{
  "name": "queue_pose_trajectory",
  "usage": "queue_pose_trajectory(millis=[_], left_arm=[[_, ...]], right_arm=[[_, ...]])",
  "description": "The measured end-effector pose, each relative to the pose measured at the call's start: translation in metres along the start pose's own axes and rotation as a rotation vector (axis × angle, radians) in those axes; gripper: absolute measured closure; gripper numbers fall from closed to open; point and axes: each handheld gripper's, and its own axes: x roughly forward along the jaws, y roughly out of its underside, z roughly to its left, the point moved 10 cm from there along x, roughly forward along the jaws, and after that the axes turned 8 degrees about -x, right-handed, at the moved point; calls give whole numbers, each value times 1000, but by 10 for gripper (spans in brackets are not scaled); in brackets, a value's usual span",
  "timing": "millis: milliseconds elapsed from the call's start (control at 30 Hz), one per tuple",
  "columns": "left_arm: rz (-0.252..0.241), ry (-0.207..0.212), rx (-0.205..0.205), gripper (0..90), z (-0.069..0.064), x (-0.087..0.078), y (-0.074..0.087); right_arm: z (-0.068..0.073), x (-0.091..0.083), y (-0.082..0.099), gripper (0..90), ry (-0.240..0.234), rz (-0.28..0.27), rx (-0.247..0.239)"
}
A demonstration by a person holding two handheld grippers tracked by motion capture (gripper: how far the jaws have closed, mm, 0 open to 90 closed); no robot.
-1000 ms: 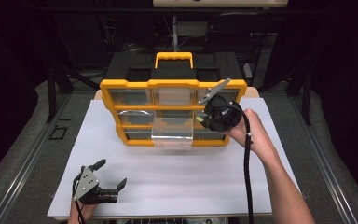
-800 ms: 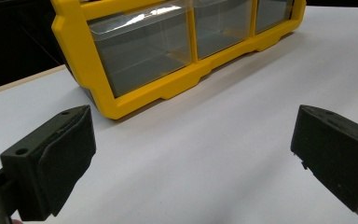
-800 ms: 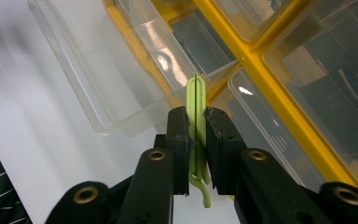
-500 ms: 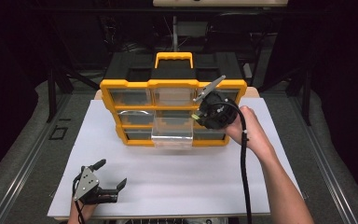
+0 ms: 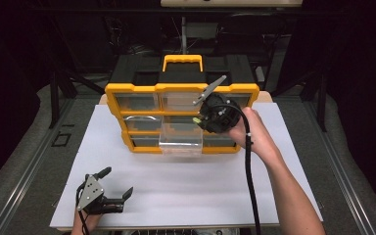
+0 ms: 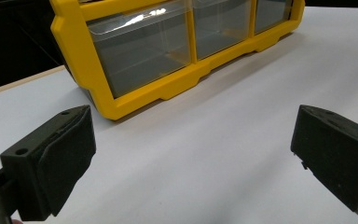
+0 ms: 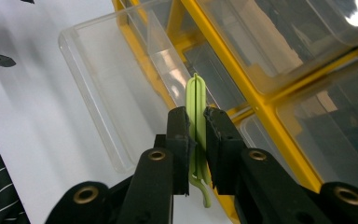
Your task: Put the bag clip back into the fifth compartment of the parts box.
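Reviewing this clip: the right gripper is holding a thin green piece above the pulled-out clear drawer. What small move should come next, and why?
Probably lower the right gripper a little toward the open clear drawer and release. Its fingers are shut on the green clip, which in the right gripper view sits over that drawer, pulled out from the yellow organizer. The left gripper rests open on the white board, away from it.

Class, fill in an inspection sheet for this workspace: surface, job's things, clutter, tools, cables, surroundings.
Surface: white board on a table, bare in front.
Job's things: yellow drawer organiser standing upright; its clear drawer in the bottom row pulled out; thin green plastic piece.
Clutter: nothing seen.
Tools: left tool open, low over the board; right tool shut on the green piece, above the open drawer.
Cables: black cable trailing along the right forearm.
Surroundings: dark, black frames behind.
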Motion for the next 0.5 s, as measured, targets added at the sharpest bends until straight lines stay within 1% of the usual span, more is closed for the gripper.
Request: queue_pose_trajectory(millis=[67,367,500], left_arm=[[0,0,0,0,0,0,0],[5,3,2,0,0,0,1],[4,3,1,0,0,0,1]], right_arm=[[1,3,-4,803,-5,3,-11],[5,13,-12,803,-28,6,-26],[7,19,-15,803,-54,20,-24]])
